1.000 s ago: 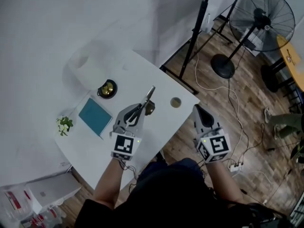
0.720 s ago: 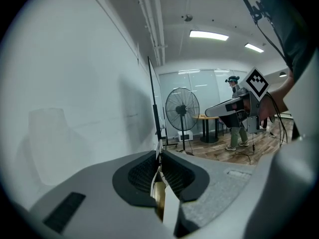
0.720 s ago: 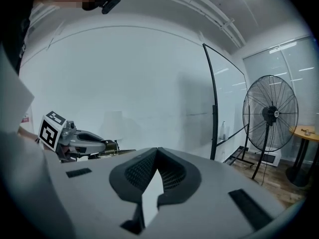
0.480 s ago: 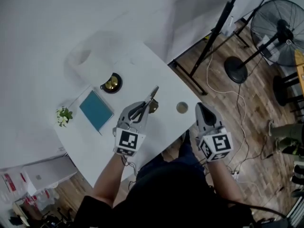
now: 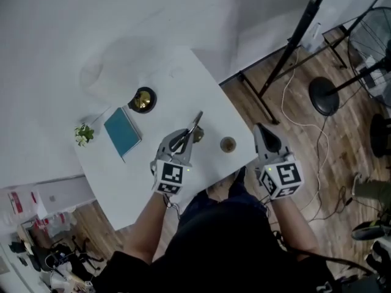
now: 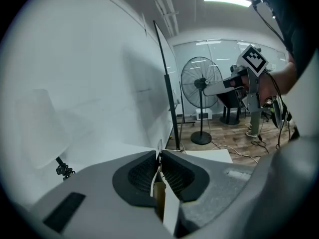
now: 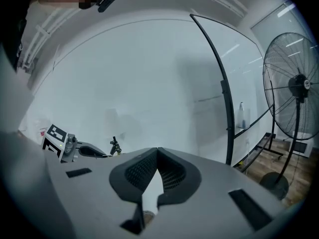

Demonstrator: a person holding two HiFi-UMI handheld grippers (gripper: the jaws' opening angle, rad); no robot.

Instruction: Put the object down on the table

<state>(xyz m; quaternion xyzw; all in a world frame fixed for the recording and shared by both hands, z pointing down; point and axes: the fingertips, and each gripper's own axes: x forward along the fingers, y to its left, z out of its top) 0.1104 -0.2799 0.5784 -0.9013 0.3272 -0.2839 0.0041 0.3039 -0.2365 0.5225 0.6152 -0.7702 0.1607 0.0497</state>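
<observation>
The left claw (image 5: 181,140) is pinching a thin metal strip (image 5: 195,123). In the left gripper view the two ribbed black pads are standing almost together, with the strip's (image 6: 158,144) narrow edge showing between them at the tip of the left claw (image 6: 158,156). From the head view, the strip is projecting forward out of the jaws, long, flat and grey with a dull sheen, and is lying over the white counter (image 5: 131,182). Whether it is touching the surface cannot be told. A small brown piece (image 5: 197,136) is sitting just beside the strip near the jaw tips; whether it belongs to the strip cannot be told.

The right claw (image 5: 261,133) is hanging at the counter's near edge, well apart from the strip. Its jaws are pressing together at the tips of the right claw (image 7: 157,151) with nothing between them.

On the matte counter, a small round disc (image 5: 228,144) is lying between the two claws. A brass-coloured domed item (image 5: 143,99), a flat teal book (image 5: 122,132) and a small green sprig (image 5: 84,133) are resting farther left.
</observation>
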